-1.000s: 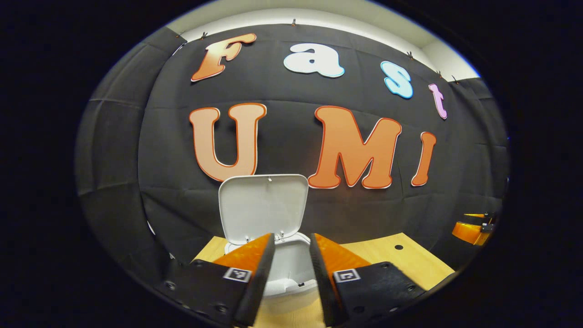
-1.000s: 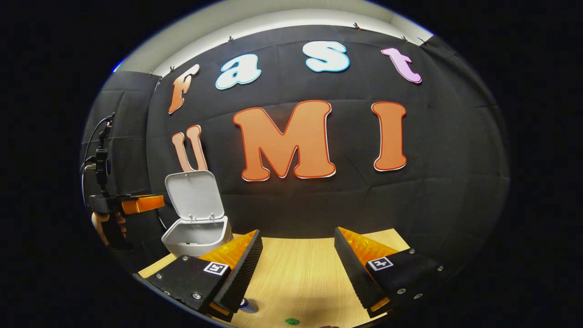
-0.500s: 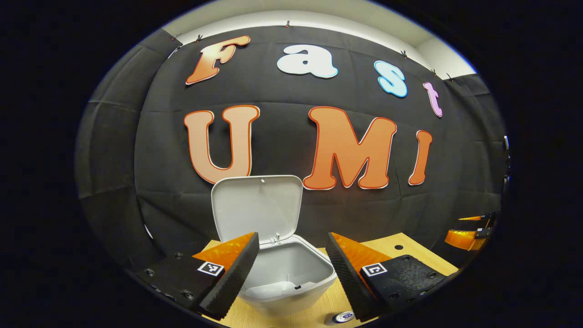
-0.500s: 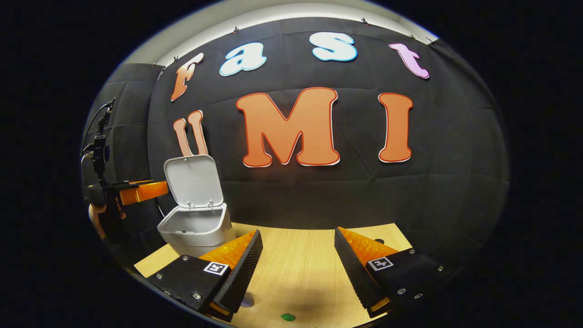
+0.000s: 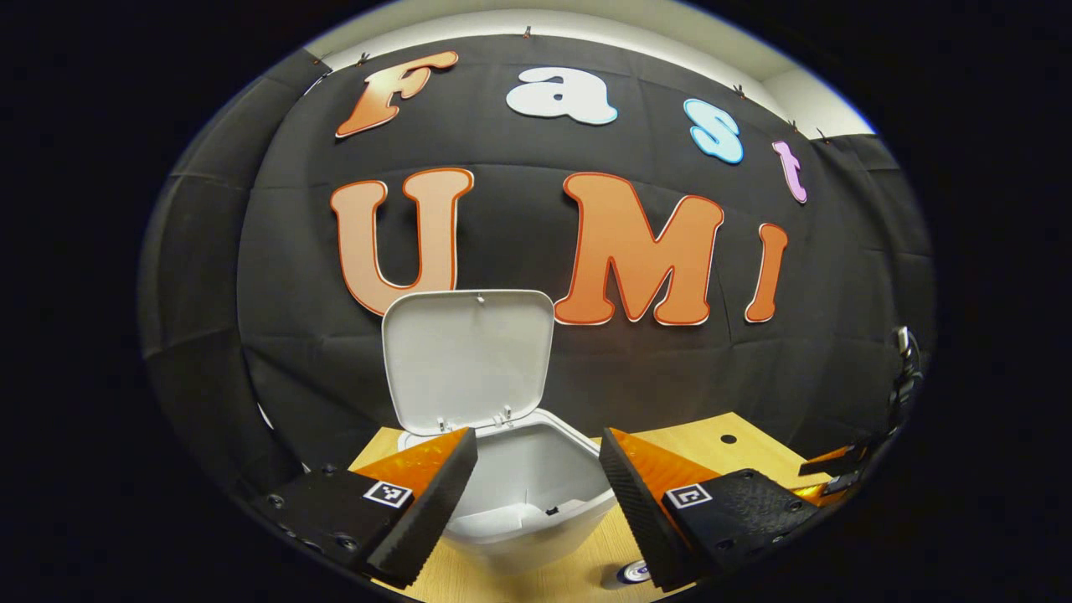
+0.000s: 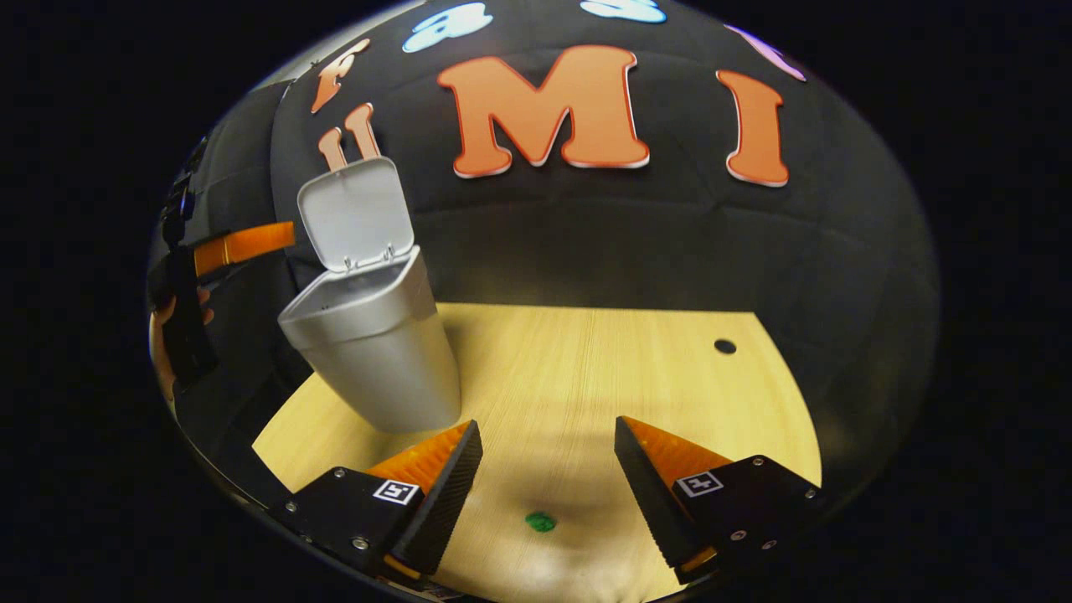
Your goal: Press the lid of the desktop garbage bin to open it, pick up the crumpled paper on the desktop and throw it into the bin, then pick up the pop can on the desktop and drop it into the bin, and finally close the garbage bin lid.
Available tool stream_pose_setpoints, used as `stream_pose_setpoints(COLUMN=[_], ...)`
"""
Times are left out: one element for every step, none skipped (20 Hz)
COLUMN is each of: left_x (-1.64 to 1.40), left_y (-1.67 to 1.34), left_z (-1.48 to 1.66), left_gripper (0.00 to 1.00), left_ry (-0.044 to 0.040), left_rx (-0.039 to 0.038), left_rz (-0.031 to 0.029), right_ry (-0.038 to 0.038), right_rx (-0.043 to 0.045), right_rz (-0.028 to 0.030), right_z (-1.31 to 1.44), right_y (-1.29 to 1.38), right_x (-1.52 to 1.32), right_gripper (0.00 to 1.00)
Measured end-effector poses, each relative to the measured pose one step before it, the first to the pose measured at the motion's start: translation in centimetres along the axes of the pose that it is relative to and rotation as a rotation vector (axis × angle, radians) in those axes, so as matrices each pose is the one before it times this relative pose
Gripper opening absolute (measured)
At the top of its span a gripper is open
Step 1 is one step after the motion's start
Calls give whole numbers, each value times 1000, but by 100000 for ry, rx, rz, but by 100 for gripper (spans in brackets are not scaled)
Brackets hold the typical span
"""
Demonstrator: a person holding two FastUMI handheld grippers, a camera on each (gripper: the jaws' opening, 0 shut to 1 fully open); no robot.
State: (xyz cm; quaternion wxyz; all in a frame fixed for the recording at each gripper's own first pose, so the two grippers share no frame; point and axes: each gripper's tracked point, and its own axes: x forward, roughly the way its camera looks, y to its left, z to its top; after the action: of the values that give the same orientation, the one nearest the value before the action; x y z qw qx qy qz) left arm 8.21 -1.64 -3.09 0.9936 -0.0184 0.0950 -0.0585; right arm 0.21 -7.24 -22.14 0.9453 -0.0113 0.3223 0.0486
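Note:
The white desktop bin stands on the wooden table with its lid hinged upright. My left gripper hovers open just in front of and above the bin's mouth, nothing between its fingers. A pale shape lies low inside the bin; I cannot tell what it is. The pop can's top peeks out beside the bin, under the gripper's right-hand finger. My right gripper is open and empty above the table, to the right of the bin and its lid. The left gripper and the hand holding it appear beyond the bin.
A small green spot marks the table between my right gripper's fingers. A round hole sits near the table's far right. The black cloth wall stands close behind the bin. The right gripper shows at the far right edge.
My left gripper's fingers have spread wider and it has drawn back slightly from the bin. My right gripper has tipped downward, bringing much more of the tabletop into view.

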Motion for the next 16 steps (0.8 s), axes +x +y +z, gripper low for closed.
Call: stream_pose_setpoints(left_x=[-24, -163, -181, -22, -93, -101, -66, -54, -49, -103, -90, 86, 13, 54, 110, 200], left_y=[250, 299, 408, 443, 498, 401, 365, 366, 324, 329, 323, 390, 398, 346, 277, 188], left_z=[-293, -391, -329, -333, -230, -423, -386, -447, -226, -383, -214, -242, -96, -377, -214, -240], left_gripper=[94, 94, 94, 94, 94, 94, 94, 94, 94, 94, 94, 94, 94, 94, 94, 94], left_ry=[628, 845, 814, 808, 597, 883, 906, 919, 974, 858, 655, 210, 353, 716, 754, 440], left_rx=[-220, 120, 514, 681, 510, 243, -171, -315, -264, -153, -45, 33, 124, 68, -157, -454], left_rz=[125, 262, 475, 637, 815, 545, 452, 67, 201, 161, 341, 425, 378, 613, 299, 47], right_ry=[5005, 5190, 4908, 4415, 4827, 4777, 4116, 3048, 2659, 2053, 1439, 1701, 1860, 943, 1159, 793], right_rx=[1348, 460, 91, 12, 94, -292, -190, -362, 33, 42, -85, -76, 389, 769, 178, -597], right_rz=[-408, -726, -875, 51, -354, 149, 222, 577, 211, 557, 265, 345, 1213, 1157, 441, -601], right_z=[-2009, -2002, -2001, -1782, -1697, -1559, -1226, -629, -692, -445, -28, -264, -238, -55, -86, -150], right_y=[-239, -96, -189, -26, -84, -212, 70, -108, -176, -400, -145, 215, 337, 334, 237, -2], right_x=[794, 1001, 1162, 556, 640, 519, 611, 83, 369, -120, -40, 286, 188, 155, 196, 127], right_gripper=[95, 95, 95, 96, 96, 96, 96, 96, 96, 96, 96, 96, 96, 97, 96, 96])
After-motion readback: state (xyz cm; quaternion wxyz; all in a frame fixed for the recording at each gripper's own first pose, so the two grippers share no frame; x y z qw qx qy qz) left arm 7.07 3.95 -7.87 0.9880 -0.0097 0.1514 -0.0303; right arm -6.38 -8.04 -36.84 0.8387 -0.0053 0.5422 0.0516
